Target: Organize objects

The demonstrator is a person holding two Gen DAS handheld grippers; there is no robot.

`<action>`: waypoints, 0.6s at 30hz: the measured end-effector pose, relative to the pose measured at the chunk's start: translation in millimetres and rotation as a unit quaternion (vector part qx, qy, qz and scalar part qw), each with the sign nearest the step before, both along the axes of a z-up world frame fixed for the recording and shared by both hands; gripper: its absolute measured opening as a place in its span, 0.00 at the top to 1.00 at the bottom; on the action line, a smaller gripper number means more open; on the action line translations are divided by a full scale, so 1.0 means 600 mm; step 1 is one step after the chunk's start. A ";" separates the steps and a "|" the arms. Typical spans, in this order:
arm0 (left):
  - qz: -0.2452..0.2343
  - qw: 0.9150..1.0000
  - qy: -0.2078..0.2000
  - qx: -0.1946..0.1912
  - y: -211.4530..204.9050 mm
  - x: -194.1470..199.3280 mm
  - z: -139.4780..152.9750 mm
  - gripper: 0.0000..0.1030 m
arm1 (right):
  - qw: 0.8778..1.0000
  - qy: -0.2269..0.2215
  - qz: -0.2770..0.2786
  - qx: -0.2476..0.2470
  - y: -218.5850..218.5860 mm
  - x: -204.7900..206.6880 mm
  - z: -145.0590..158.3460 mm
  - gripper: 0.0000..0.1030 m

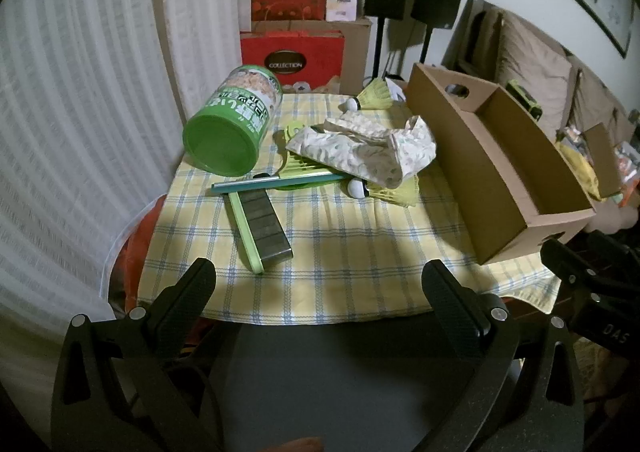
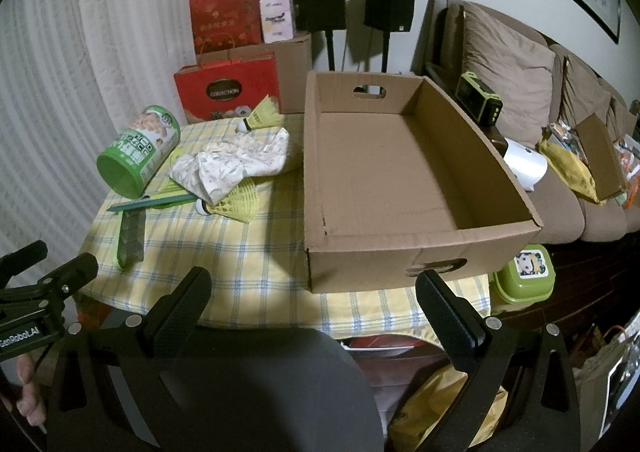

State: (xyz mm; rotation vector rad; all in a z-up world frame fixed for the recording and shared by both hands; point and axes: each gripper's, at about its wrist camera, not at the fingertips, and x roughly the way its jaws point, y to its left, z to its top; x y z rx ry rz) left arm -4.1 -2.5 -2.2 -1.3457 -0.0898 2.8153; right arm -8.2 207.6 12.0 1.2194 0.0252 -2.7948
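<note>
Both tongs stand wide and hold nothing: the left gripper (image 1: 320, 280) and the right gripper (image 2: 312, 288) hang over the near edge of the checked tablecloth (image 1: 352, 244). Ahead of the left lies a dark case with a green rim (image 1: 262, 226). Beyond it, a patterned cloth (image 1: 368, 150) half hides yellow shuttlecocks (image 1: 394, 192) beside a tipped green can (image 1: 230, 122). The cardboard box (image 2: 360, 256) sits just before the right, empty. Behind are curtains, a sofa and red bags.

"COLLECTION" on red gift bag (image 2: 226, 92); "GenRobot.AI" on left claw (image 2: 24, 338)
</note>
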 end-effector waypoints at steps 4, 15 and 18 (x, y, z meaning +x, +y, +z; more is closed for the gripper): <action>0.002 1.000 -0.001 -0.004 0.000 -0.005 -0.003 0.00 | 1.000 0.000 0.001 0.001 -0.001 -0.002 -0.001 0.00; 0.014 1.000 0.013 -0.006 -0.030 -0.040 -0.003 0.00 | 1.000 0.008 0.012 0.011 -0.014 -0.031 -0.006 0.00; 0.020 1.000 0.017 -0.003 -0.045 -0.054 -0.003 0.00 | 1.000 0.015 0.019 0.014 -0.021 -0.043 0.000 0.00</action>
